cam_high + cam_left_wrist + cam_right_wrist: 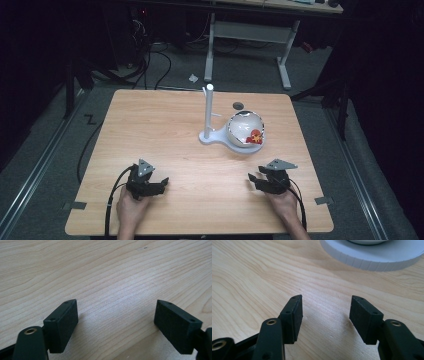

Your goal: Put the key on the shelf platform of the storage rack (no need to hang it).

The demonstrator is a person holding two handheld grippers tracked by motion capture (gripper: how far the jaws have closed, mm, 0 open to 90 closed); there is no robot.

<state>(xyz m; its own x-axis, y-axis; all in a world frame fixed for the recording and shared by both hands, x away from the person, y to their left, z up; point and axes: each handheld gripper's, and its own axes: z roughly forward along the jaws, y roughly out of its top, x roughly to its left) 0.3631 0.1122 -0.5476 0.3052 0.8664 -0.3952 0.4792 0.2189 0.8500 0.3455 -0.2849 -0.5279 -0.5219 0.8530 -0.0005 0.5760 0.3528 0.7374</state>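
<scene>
A white bowl (246, 129) with a small red and orange object (255, 136) inside sits on a white stand base (212, 137) right of the table's centre. A white upright post (209, 107) rises from that base. My left gripper (163, 182) rests near the front left of the wooden table (165, 125), open, with bare wood between its jaws (116, 312). My right gripper (253, 179) lies at the front right, open and empty (325, 312), pointing toward the base's white rim (372, 260).
A small dark round mark (238, 105) lies on the table behind the bowl. Cables trail from both grippers off the front edge. Beyond the table a desk frame (250, 35) and floor cables stand in the dark.
</scene>
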